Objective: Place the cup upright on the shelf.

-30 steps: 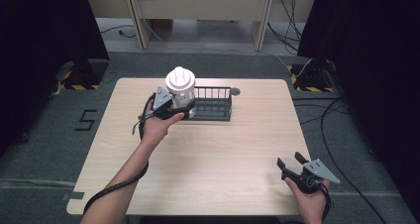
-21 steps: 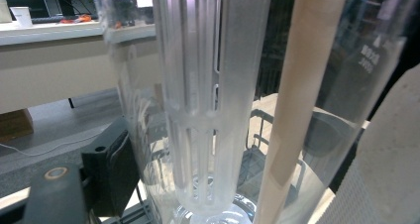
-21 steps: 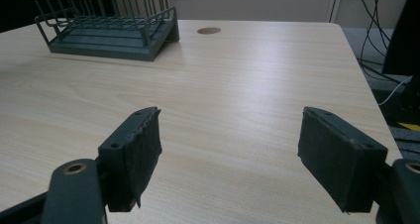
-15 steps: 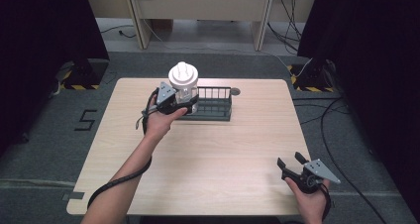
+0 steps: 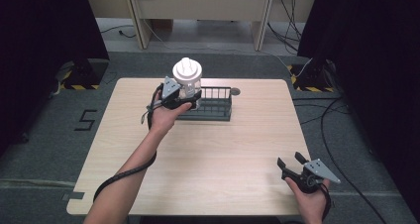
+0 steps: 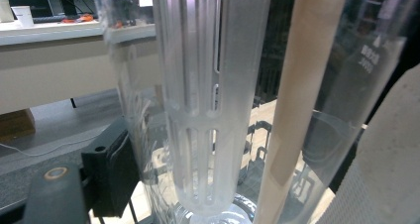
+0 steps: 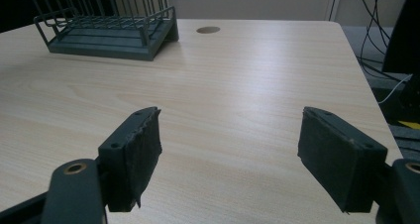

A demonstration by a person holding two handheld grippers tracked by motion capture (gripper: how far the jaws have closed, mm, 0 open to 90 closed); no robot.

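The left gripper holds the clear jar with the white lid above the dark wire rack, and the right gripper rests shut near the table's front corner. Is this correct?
Not quite: the right gripper is open, its jaws wide apart with nothing between them, as the right gripper view shows. The left gripper does hold the clear jar at the dark wire rack.

Wooden table [image 5: 208, 154]: dark wire rack [image 5: 210, 105] stands at 12 o'clock; round hole [image 5: 235, 91] just beside it at 1 o'clock.

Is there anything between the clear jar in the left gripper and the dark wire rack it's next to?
Nothing visible. The left gripper holds the clear jar at the near-left end of the wire rack, whose inside looks empty in the right gripper view.
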